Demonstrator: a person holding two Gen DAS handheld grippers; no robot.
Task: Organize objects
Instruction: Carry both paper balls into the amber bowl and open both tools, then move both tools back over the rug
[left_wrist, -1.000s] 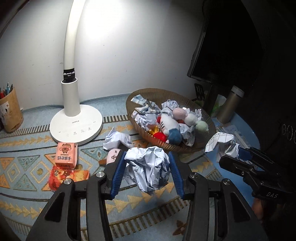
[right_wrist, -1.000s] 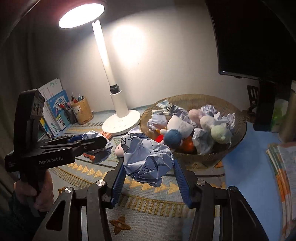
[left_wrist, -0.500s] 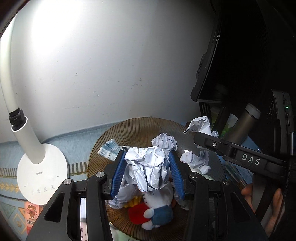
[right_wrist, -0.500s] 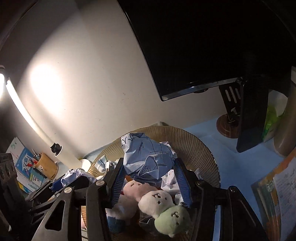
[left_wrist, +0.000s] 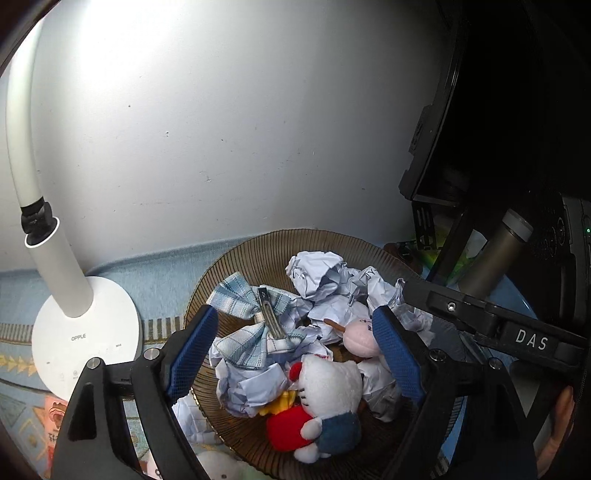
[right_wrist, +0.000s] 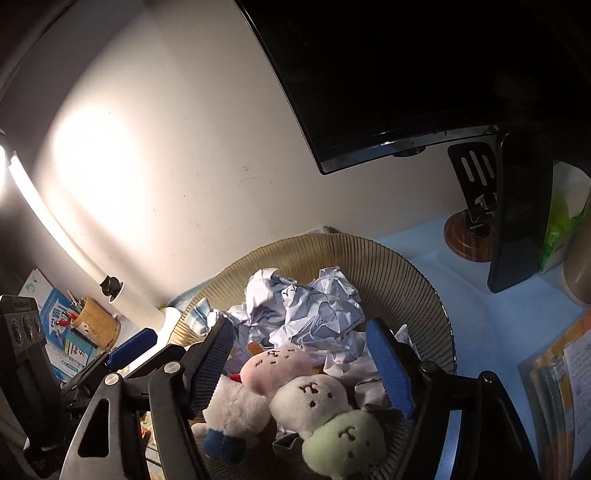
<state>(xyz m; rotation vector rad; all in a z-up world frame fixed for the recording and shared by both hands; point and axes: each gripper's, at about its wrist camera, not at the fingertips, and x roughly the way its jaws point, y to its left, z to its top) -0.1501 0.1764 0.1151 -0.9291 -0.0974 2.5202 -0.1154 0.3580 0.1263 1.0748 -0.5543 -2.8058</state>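
Crumpled balls of white lined paper (left_wrist: 325, 280) lie heaped in the round brown ribbed wicker basket (left_wrist: 258, 251) that stands on the worktop against the pale wall, near the round white base of a desk lamp (left_wrist: 86, 328). Sharing the basket are a blue-and-white checked cloth bow with a metal clip (left_wrist: 255, 325), a white plush cat with a red bow and blue trousers (left_wrist: 325, 398), a pink plush ball (right_wrist: 277, 365), a cream plush ball (right_wrist: 310, 400) and a pale green plush ball (right_wrist: 345, 443).

The left hand-held gripper (left_wrist: 293, 350) hangs over the basket with its blue-padded jaws spread wide; they have just been opening, and nothing is clamped between them, the paper lying loose below. The right hand-held gripper (right_wrist: 303, 362) hovers over the same basket, its jaws likewise apart after just opening, with a paper ball (right_wrist: 317, 314) resting on the heap beyond its pads, not gripped. A dark monitor (right_wrist: 406, 74) stands behind the basket, and a wooden pen pot (right_wrist: 98, 325) sits at the left.
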